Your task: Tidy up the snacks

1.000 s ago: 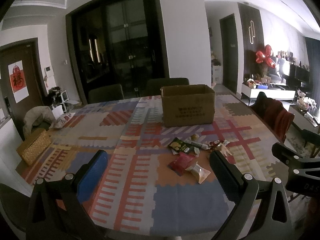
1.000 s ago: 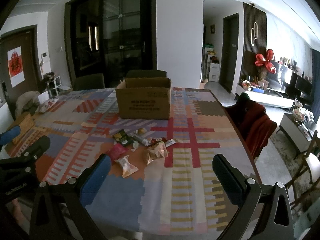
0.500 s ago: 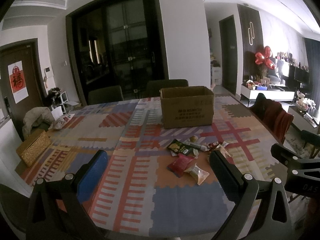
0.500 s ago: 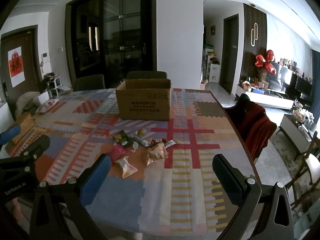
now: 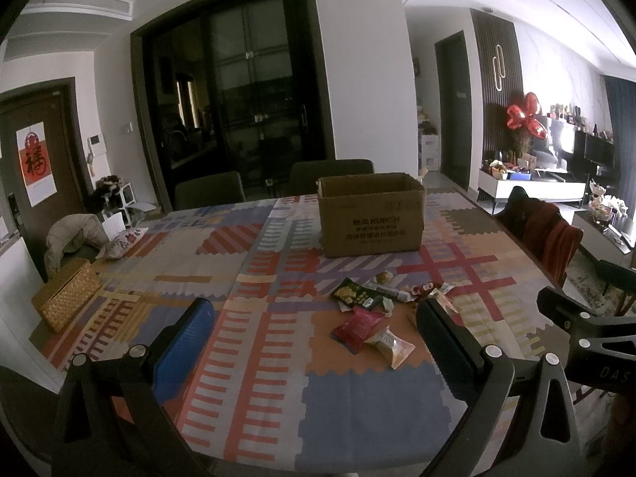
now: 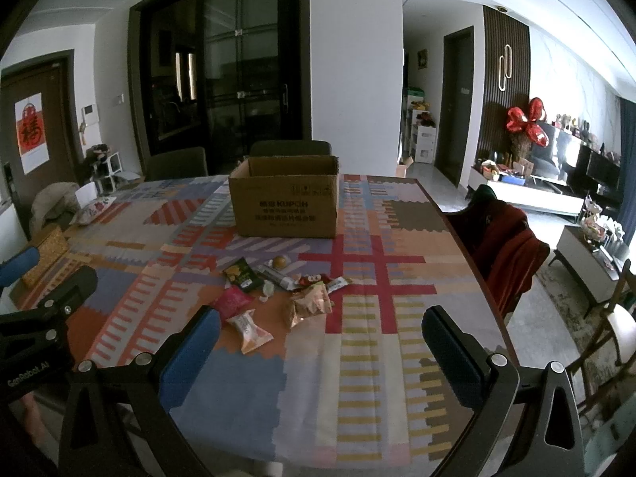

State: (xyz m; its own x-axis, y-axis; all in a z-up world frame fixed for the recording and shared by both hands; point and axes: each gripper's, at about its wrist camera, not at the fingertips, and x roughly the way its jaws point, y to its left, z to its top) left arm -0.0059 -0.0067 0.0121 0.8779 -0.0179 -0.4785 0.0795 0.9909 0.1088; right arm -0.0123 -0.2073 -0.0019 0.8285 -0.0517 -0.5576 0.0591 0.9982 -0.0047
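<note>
Both the left gripper (image 5: 314,330) and right gripper (image 6: 322,342) stood wide open, holding nothing. Ahead of the jaws lay the snacks (image 5: 373,318). Only the right view showed the box (image 6: 284,202) interior, apparently empty.

Colours on the table

Tablecloth (image 6: 357,357): patchwork of red, blue, orange, cream stripes. Cardboard box (image 6: 284,210): plain brown, dark print. Near packets: one red packet (image 5: 359,326), one green packet (image 5: 351,292).

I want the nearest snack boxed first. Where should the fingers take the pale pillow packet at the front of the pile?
Pale packet: pinch its crimped near end from above; it lies flat and apart from the red packet, so that edge is free.
</note>
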